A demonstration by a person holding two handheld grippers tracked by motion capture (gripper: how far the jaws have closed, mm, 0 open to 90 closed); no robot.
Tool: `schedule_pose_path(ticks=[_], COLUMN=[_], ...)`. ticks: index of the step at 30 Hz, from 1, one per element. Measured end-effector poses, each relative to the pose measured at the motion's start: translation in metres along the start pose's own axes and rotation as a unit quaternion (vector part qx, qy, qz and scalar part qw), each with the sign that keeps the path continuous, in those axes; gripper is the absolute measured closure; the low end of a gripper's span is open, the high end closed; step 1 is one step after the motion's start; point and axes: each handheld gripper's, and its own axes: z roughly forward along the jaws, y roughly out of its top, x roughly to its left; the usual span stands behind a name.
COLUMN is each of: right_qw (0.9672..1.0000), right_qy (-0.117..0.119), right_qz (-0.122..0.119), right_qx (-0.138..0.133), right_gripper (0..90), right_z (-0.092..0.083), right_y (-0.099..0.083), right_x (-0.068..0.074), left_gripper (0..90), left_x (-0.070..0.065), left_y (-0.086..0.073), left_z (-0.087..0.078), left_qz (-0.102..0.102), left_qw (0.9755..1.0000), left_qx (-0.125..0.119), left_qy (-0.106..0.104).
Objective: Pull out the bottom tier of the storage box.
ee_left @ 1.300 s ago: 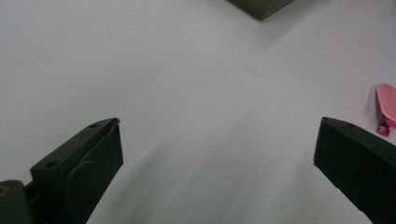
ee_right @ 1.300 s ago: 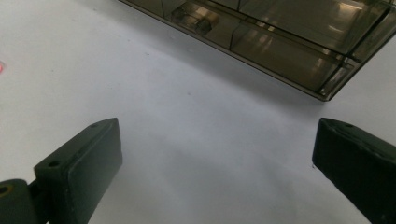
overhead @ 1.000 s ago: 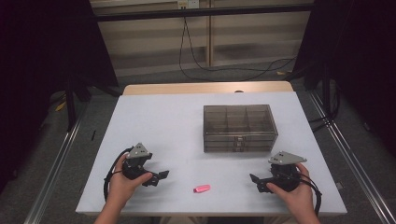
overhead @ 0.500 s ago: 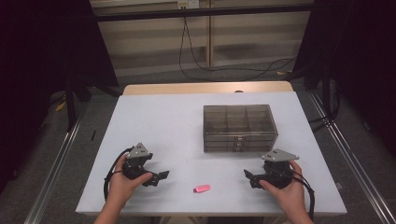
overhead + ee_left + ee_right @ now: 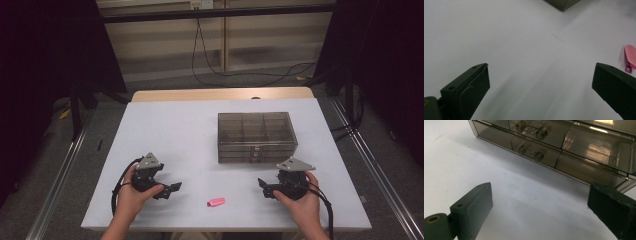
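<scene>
A smoky transparent drawer box (image 5: 256, 135) stands right of the table's middle. Its lower drawers and their clear handles (image 5: 531, 153) fill the top of the right gripper view. A small pink object (image 5: 216, 202) lies near the front edge, between the two hands. It also lies at the right edge of the left gripper view as the pink object (image 5: 630, 56). My left gripper (image 5: 170, 190) rests at the front left, open, pointing right toward the pink object. My right gripper (image 5: 263, 188) sits at the front right, open, just in front of the box. The left gripper (image 5: 541, 66) and right gripper (image 5: 540, 185) hold nothing.
The white table (image 5: 175, 135) has bare surface across its left half and behind the hands. A corner of the box (image 5: 562, 3) shows at the top of the left gripper view. Cables (image 5: 215, 65) run on the floor behind the table.
My right gripper has shifted a little to the left, along the front of the box. The left gripper and the pink object have stayed put.
</scene>
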Motion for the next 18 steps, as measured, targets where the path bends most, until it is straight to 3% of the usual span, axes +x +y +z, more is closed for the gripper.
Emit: schedule_pose_path(ticks=[18], right_qw=[0.9996], right_qy=[-0.027], right_qz=[0.01], right_qx=[-0.006], right_gripper=[11.6], right_z=[0.0095], right_y=[0.006], right_x=[0.0069], left_gripper=[1.6], left_x=[0.0], left_y=[0.0007], left_z=[-0.0003], left_qz=[0.0], left_qw=[1.0], left_qx=[0.004], left_qy=[0.004])
